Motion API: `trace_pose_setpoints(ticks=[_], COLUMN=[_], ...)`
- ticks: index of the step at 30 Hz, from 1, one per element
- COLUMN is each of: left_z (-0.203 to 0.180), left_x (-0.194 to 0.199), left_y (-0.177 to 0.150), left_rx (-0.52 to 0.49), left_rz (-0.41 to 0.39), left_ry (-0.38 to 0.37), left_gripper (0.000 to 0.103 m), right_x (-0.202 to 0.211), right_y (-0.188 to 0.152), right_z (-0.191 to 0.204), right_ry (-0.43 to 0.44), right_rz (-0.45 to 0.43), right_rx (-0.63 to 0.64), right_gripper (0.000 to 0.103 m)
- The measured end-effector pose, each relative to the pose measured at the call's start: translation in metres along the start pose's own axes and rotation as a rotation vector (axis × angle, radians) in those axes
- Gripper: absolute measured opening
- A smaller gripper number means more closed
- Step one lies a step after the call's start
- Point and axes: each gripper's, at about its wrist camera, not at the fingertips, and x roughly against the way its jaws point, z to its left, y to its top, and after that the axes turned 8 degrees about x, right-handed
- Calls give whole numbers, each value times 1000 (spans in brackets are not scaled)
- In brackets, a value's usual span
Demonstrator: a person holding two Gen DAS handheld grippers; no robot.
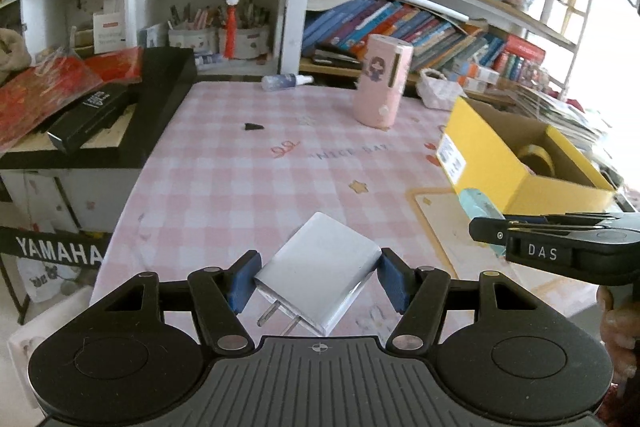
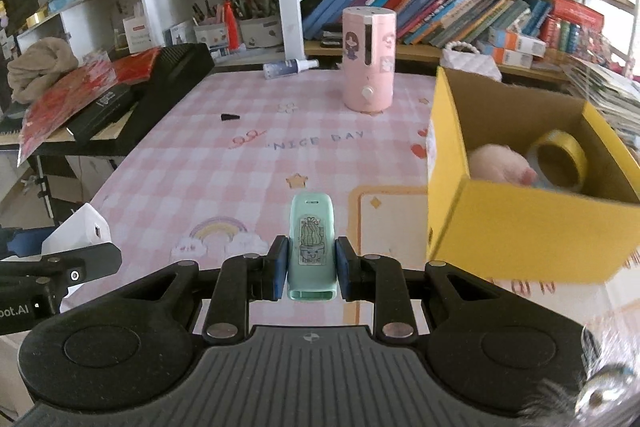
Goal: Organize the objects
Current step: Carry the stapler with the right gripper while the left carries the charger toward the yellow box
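Yellow box [image 2: 516, 227] already held tape and a plush; left gripper [image 1: 318, 277] clenched the charger [image 1: 320, 267], right gripper [image 2: 311, 267] the mint case [image 2: 311, 247], neither boxed.

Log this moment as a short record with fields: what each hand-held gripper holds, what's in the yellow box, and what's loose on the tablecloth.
left hand-held gripper: shut on white charger, prongs toward the camera
right hand-held gripper: shut on mint green gadget with a cactus sticker
yellow box: open, at the table's right; holds yellow tape roll and pink fluffy item
pink checked tablecloth: pink cylinder upright at the back, spray bottle lying down, small black piece
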Motion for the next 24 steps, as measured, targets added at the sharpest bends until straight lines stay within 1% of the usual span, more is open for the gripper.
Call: trace_pose_setpoints(ticks=[9,16,24], left_z=[-21,-51,-88], left_x=[15,15,6], left_y=[-28,-37,-43], left_rx=[-68,-161,-244], left_rz=[44,66,100], left_ry=[-81,-173,-262], left_gripper=[63,63,63], right_x=[39,63,86], right_y=[-47,-73,-97], right_z=[-5,-26,-55], right_ry=[-65,-150,-245], right_rz=[23,42,59], right_rx=[-72,-164,-266], right_gripper=[23,23,23])
